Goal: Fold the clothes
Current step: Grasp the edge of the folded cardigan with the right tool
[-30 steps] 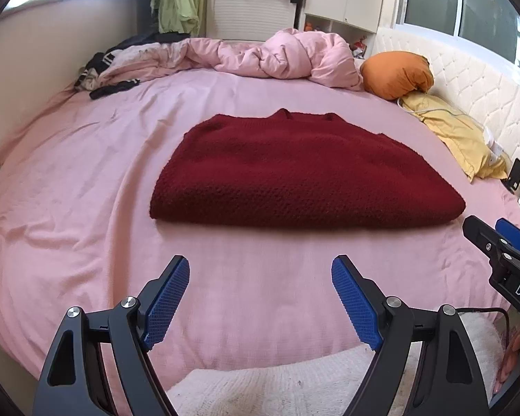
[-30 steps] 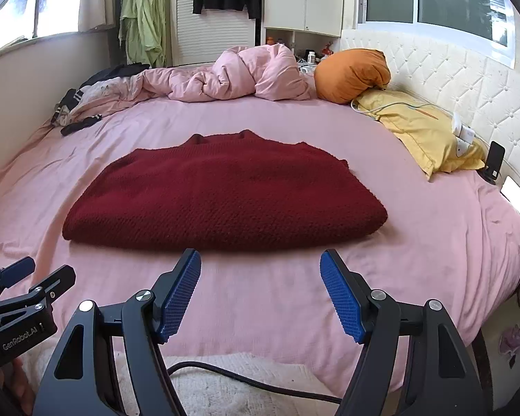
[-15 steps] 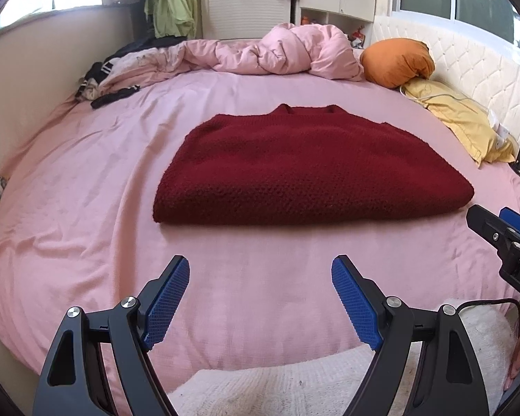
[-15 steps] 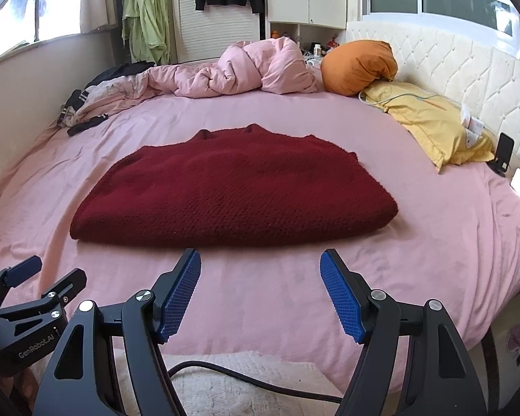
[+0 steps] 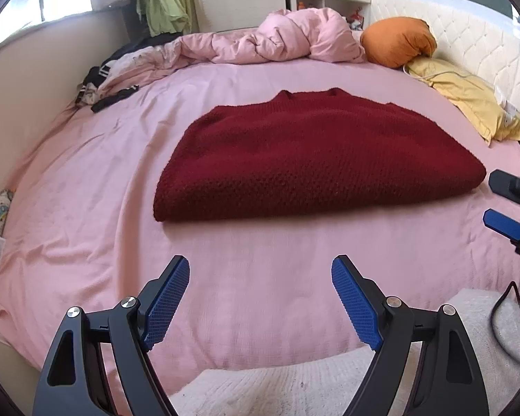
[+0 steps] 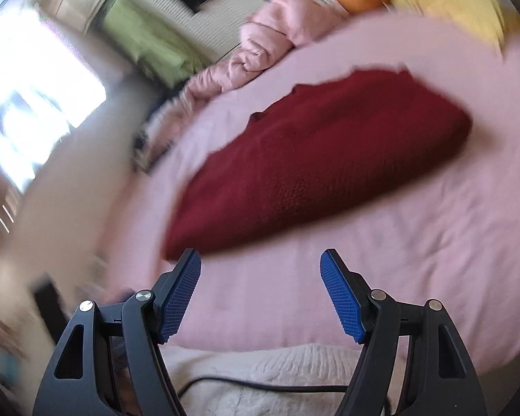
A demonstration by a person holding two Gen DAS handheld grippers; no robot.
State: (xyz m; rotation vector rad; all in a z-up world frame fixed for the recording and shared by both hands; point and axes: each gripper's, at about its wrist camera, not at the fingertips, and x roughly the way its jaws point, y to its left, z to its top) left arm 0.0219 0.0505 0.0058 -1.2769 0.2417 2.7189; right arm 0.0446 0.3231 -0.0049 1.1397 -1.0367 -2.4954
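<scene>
A dark red knit sweater lies folded flat on the pink bed sheet. It also shows in the blurred, tilted right wrist view. My left gripper is open and empty, above the sheet just short of the sweater's near edge. My right gripper is open and empty, near the sweater's near left corner. Its fingers show at the right edge of the left wrist view.
A bunched pink duvet lies at the far side of the bed. An orange cushion and a yellow pillow lie by the white headboard. Dark clothes lie at the far left. A white knit fabric is under the grippers.
The right gripper has swung and rolled sharply, so its view is tilted and blurred. The left gripper has risen a little. The sweater has not moved. Both stay open.
</scene>
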